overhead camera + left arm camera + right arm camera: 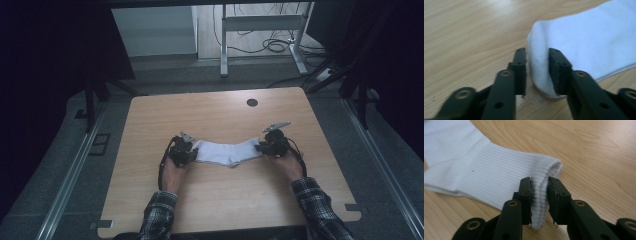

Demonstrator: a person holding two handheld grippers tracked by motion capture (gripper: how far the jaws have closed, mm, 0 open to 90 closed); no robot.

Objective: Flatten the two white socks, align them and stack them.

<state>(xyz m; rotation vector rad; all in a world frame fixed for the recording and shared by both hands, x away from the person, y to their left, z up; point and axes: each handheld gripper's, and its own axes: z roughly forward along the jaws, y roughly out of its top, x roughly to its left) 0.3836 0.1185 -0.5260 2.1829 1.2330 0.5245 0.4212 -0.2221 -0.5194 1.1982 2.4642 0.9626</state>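
White sock (227, 152) lies stretched at centre frame on the wooden table (215, 120), left gripper (183, 150) jaws narrowly parted and pinching its toe end, right gripper (272, 142) jaws nearly closed, clamping the ribbed cuff (541, 195).

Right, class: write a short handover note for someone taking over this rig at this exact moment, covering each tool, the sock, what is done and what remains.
Left tool: shut on the toe end of the white sock.
Right tool: shut on the ribbed cuff at its edge.
Sock: lies along the near middle of the wooden table, spread between the two tools, sagging slightly towards the person at mid-length.
Done: both ends are pinched.
Left: probably folding or moving it; keep both grips even, as the cuff hold is near the edge.
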